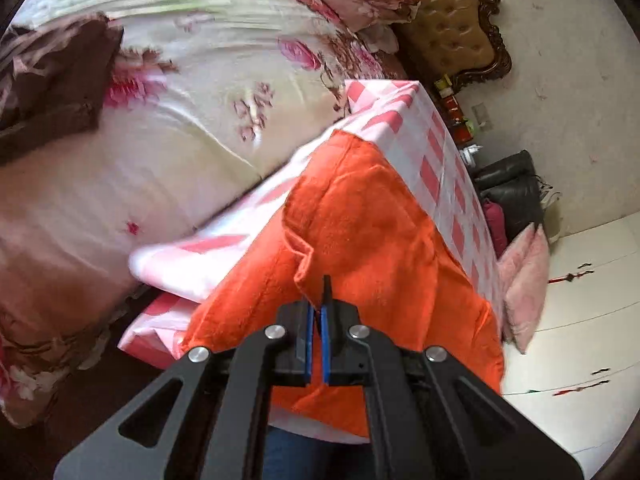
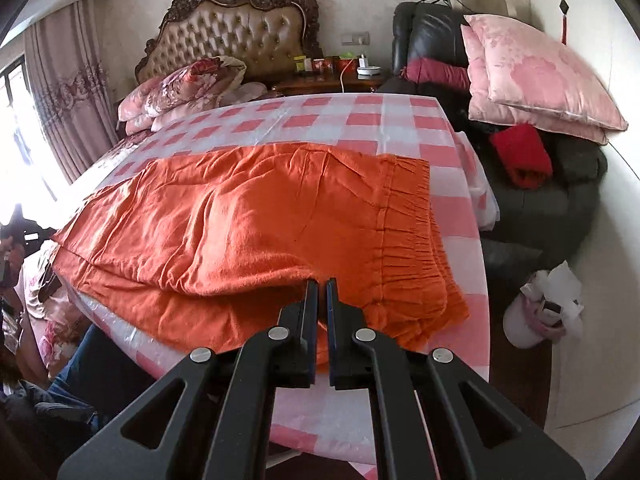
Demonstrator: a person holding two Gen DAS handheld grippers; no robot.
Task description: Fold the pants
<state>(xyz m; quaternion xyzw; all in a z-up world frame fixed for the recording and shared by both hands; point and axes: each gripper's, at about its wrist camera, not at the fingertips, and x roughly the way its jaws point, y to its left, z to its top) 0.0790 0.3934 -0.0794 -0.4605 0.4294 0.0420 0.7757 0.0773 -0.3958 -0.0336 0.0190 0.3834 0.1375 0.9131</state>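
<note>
Orange pants [image 2: 256,216] lie on a table under a pink-and-white checked cloth [image 2: 360,120], one layer folded over another, with the gathered waistband [image 2: 408,232] at the right. My right gripper [image 2: 320,284] is shut on the near edge of the upper layer, close to the waistband. In the left wrist view the pants [image 1: 360,232] hang tilted across the checked cloth [image 1: 412,120], and my left gripper [image 1: 319,304] is shut on a folded orange edge. The far end of the pants is hidden behind the raised fabric there.
A bed with a floral cover [image 1: 160,120] and tufted headboard [image 2: 236,28] stands beyond the table. A dark armchair [image 2: 540,200] with pink pillows [image 2: 532,76] and red clothes is at the right. A person's jeans-clad legs [image 2: 76,372] show at lower left.
</note>
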